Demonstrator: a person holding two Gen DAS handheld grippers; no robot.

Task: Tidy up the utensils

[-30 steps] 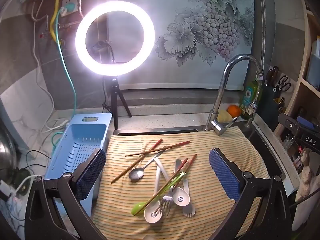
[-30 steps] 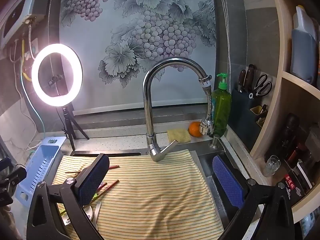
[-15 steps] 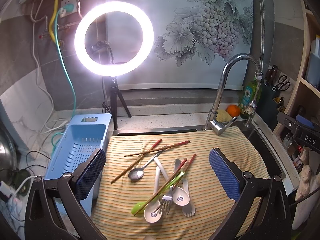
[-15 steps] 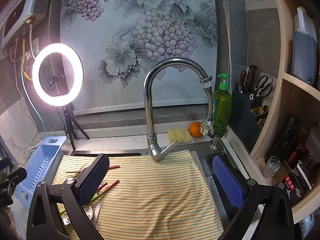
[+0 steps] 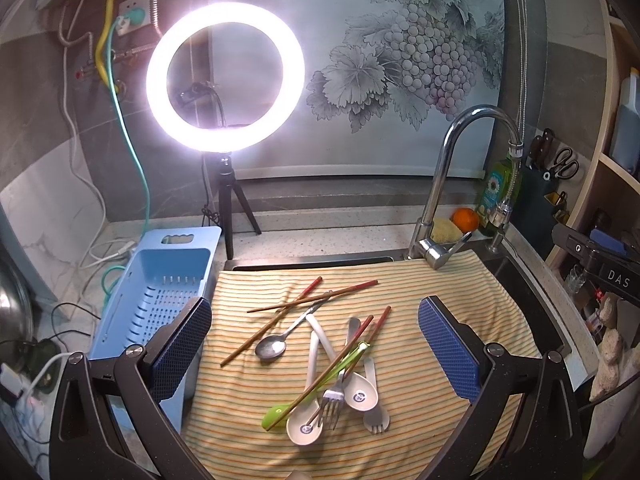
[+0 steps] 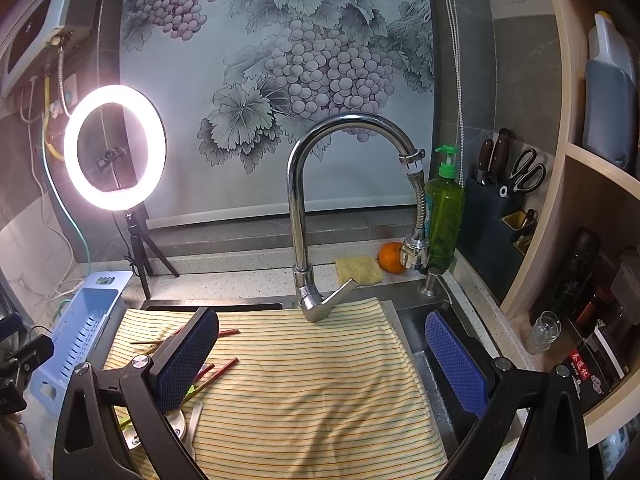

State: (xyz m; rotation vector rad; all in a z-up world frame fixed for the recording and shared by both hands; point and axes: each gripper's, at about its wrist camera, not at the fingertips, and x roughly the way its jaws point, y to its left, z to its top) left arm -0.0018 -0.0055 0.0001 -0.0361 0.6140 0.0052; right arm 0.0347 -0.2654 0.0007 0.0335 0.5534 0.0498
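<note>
A pile of utensils lies on a striped yellow cloth (image 5: 440,304) over the sink: several brown chopsticks (image 5: 316,300), a metal spoon (image 5: 272,347), two white ceramic spoons (image 5: 306,424), a metal fork (image 5: 332,398), a grey spork (image 5: 375,416) and a green utensil (image 5: 276,414). My left gripper (image 5: 314,344) is open and empty, held above the pile. My right gripper (image 6: 322,356) is open and empty over the cloth's right half (image 6: 320,392); the utensils (image 6: 216,372) lie by its left finger, partly hidden.
A light blue slotted basket (image 5: 160,292) stands left of the cloth, also in the right wrist view (image 6: 80,328). A chrome faucet (image 6: 308,216) rises behind the cloth. A ring light (image 5: 224,76), sponge (image 6: 358,270), orange (image 6: 391,257) and soap bottle (image 6: 444,208) stand on the back counter.
</note>
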